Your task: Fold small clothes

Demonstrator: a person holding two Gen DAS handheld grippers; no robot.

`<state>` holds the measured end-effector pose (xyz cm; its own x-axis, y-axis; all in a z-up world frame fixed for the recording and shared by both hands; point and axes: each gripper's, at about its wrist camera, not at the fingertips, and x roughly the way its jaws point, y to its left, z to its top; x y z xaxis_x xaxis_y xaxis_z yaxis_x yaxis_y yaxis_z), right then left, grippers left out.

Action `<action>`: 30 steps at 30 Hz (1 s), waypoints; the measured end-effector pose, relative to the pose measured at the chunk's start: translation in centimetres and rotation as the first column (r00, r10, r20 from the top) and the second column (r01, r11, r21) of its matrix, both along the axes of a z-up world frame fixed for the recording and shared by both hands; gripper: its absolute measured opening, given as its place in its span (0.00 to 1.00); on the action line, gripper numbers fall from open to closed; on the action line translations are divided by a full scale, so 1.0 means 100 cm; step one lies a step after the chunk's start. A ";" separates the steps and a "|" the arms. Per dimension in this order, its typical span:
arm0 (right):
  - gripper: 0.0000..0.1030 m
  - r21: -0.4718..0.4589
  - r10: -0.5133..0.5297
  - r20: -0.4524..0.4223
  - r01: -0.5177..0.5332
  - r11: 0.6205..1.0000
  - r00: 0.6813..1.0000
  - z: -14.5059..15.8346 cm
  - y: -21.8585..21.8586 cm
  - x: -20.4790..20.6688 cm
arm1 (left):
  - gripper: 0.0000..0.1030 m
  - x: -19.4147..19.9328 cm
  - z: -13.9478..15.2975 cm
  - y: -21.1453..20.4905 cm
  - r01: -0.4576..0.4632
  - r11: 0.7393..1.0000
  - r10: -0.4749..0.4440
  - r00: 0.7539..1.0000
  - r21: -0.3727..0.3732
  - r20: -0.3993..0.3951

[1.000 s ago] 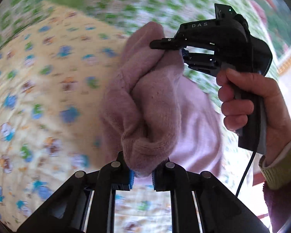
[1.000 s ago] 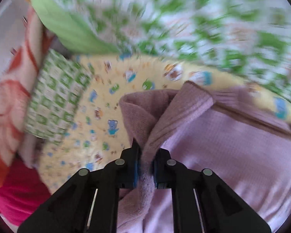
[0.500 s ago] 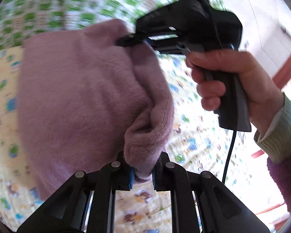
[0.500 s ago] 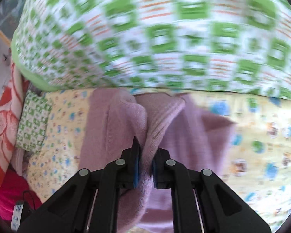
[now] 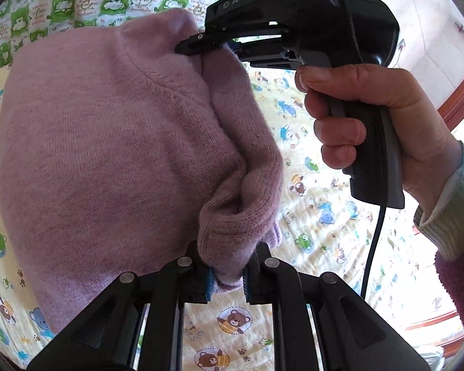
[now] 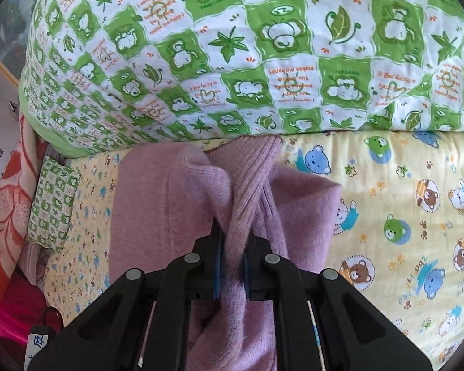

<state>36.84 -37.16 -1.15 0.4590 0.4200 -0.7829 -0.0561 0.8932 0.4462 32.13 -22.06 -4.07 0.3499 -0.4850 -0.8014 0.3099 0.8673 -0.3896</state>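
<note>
Both grippers clamped on the sweater over the bed

From the left wrist view we've got the left gripper [image 5: 227, 278] pinched tight on a bunched fold of the fuzzy mauve knit sweater [image 5: 108, 142], which hangs over the pale yellow bear-print bedsheet [image 5: 318, 204]; the right gripper [image 5: 201, 44], held in a hand [image 5: 365, 117], bites the far edge of the same sweater. From the right wrist view our right gripper [image 6: 232, 273] is closed on a ribbed fold, the sweater spread over the sheet just below the green-and-white checked quilt [image 6: 232, 46].
</note>
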 end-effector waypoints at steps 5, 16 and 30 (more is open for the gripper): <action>0.20 -0.026 -0.035 -0.056 0.034 0.999 0.998 -0.021 -0.009 -0.001 | 0.20 -0.002 -0.012 -0.010 0.014 1.000 -0.014 1.000 0.010 -0.027; 0.40 -0.036 -0.169 0.022 0.170 0.985 0.985 0.017 -0.036 -0.069 | 0.39 -0.034 0.005 0.025 0.010 0.998 -0.013 0.999 -0.061 -0.048; 0.42 0.146 -0.160 -0.051 0.165 0.975 0.986 -0.028 0.016 -0.067 | 0.55 0.047 -0.005 0.169 -0.345 0.938 0.339 0.933 -0.036 -0.126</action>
